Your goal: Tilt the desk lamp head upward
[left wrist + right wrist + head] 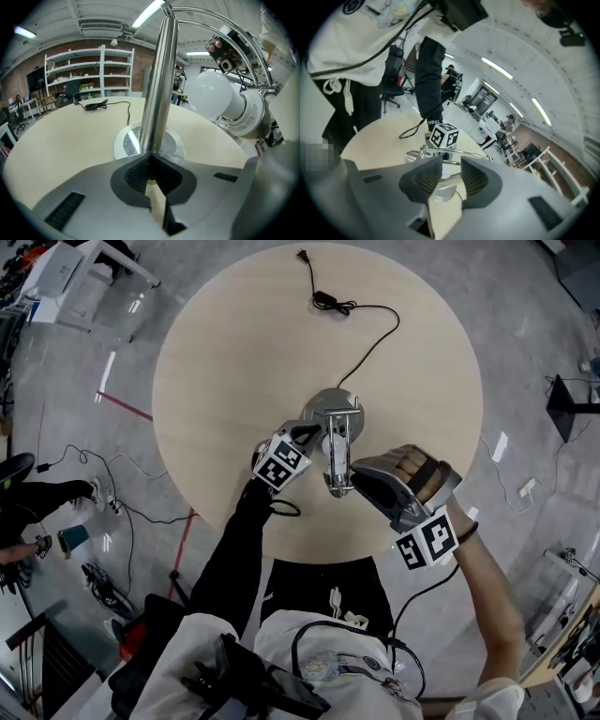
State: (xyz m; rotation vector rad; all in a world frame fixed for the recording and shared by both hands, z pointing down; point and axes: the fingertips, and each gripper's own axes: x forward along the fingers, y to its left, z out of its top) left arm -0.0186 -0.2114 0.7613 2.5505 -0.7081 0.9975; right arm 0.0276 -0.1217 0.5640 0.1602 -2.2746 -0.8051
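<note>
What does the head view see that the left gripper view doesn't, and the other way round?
Only the head view: the grey floor with its red tape line, and the table's whole round edge. Only the left gripper view: white shelves and a ceiling light. Both: the left gripper shut on the lamp pole, the lamp base and the black cord.

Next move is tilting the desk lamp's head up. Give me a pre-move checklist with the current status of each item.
1. Left gripper clamped on the chrome lamp pole: ok.
2. Right gripper gripping the silver lamp head: not ok, the jaws stand apart around it without pressing.
3. Round chrome base flat on the round wooden table: ok.
4. Black power cord slack on the table, clear of both grippers: ok.
5. Head hinge free to move: cannot tell.
</note>
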